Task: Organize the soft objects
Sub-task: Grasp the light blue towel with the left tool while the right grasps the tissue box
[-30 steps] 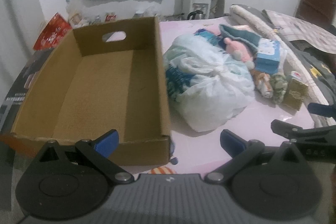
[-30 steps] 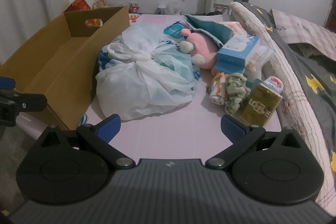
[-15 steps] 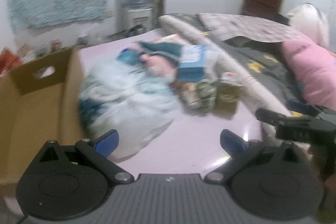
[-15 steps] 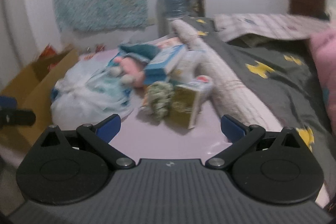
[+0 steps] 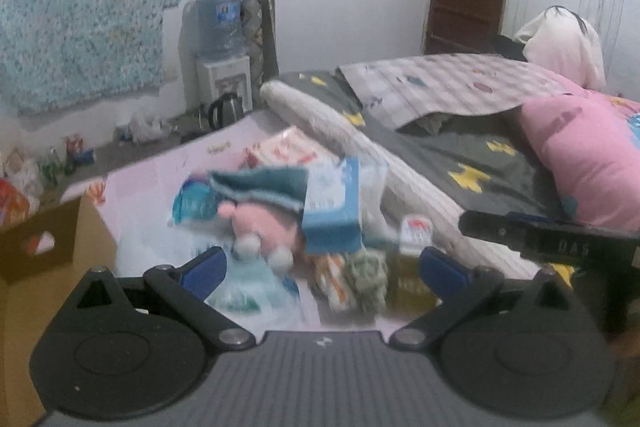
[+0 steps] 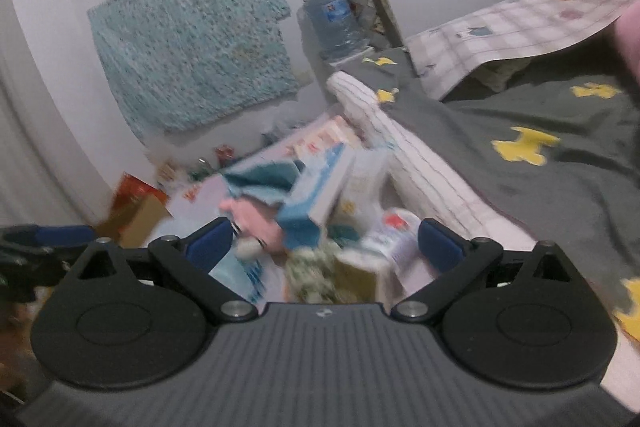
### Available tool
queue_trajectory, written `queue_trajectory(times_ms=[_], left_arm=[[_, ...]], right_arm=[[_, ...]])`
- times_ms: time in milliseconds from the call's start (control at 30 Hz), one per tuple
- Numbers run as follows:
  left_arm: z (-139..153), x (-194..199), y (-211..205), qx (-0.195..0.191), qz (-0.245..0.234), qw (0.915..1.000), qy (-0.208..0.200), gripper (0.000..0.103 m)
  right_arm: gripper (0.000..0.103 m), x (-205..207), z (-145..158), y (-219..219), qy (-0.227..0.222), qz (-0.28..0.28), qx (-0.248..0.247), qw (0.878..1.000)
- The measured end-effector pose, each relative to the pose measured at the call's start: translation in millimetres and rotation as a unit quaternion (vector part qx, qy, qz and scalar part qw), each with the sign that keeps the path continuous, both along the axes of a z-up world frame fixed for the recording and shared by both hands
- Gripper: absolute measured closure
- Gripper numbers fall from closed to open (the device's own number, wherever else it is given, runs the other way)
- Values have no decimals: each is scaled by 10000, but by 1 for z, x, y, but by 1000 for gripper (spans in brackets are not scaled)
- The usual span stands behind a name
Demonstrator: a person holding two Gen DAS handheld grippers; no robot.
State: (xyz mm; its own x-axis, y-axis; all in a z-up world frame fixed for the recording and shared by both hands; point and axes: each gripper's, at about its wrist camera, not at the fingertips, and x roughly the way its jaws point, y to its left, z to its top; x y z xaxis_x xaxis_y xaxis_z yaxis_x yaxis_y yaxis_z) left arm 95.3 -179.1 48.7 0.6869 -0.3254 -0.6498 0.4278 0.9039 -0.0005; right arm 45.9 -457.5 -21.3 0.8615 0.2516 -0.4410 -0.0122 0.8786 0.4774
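Both your left claw and right claw gape wide, empty. The pink plush lies mid-pile by the mat's bed-side edge; slow down, centre it, then pinch gently.

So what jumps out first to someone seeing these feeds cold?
Probably the heap of soft things in the middle of the pink mat: a pink plush toy under a teal cloth, beside a blue packet. Then the big pink pillow on the bed at right, and the cardboard box at left.
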Motion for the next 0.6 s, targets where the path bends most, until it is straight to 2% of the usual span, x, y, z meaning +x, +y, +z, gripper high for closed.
queue_trajectory(times_ms=[133, 200, 300, 433, 533, 600], left_arm=[[0, 37, -15, -14, -201, 9997, 133, 0], [-3, 58, -22, -29, -288, 9991, 295, 3], [-3, 82, -25, -5, -284, 9989, 363, 4], [-2, 115, -18, 14, 24, 9989, 475, 4], [-4, 149, -4, -233, 362, 9955, 838, 5], [-8, 175, 7, -459, 664, 9900, 1157, 5]], right_arm=[[12, 43, 1, -13, 42, 9, 320, 9995], [23, 65, -1, -21, 206, -35, 467, 9987], [33, 92, -10, -31, 462, 48, 860, 9952], [38, 115, -17, -32, 634, 268, 1201, 9904], [39, 127, -19, -22, 656, 441, 1133, 9904], [39, 134, -22, -15, 719, 530, 1090, 9900]])
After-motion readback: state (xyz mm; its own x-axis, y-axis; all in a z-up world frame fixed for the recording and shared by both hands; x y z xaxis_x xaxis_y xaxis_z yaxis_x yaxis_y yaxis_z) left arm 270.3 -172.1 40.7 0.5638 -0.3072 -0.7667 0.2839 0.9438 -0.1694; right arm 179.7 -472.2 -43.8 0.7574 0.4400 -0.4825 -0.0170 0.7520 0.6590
